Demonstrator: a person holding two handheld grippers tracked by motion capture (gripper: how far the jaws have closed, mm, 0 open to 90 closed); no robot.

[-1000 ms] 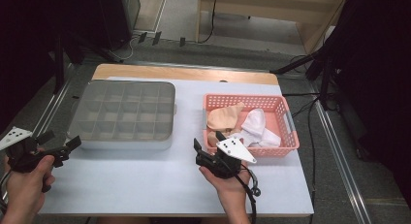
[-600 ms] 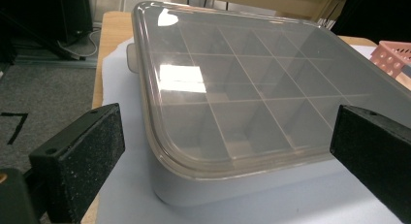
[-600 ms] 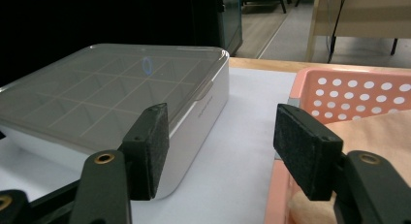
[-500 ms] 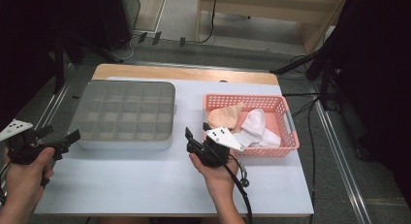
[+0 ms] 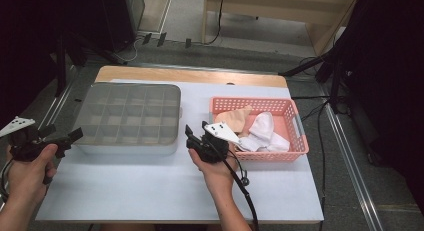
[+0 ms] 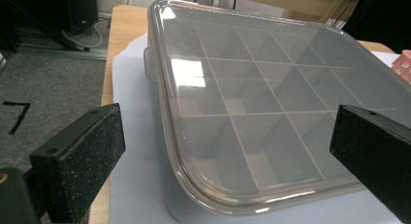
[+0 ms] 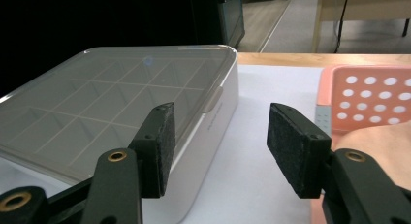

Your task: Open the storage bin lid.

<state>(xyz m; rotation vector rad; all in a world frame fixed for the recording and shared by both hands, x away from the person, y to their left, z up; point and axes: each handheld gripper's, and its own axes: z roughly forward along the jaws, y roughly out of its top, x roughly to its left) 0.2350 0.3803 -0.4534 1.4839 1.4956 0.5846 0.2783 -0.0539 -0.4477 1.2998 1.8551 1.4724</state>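
Grippers closing in on lidded box (image 5: 129, 117) at table (image 5: 150, 191) left-centre. We see right gripper (image 5: 190, 136) shifted from basket (image 5: 299, 126) toward box's right edge; left gripper (image 5: 70, 137) nearer its left corner. Both spread, empty. We judge lid lift next.

A shallow, square, pale grey organiser box (image 5: 129, 118) with rounded corners lies flat on the left half of the desk (image 5: 165, 191), its translucent lid (image 6: 271, 103) shut over a grid of small compartments (their dividers show through), a small tab (image 7: 213, 99) on one side.
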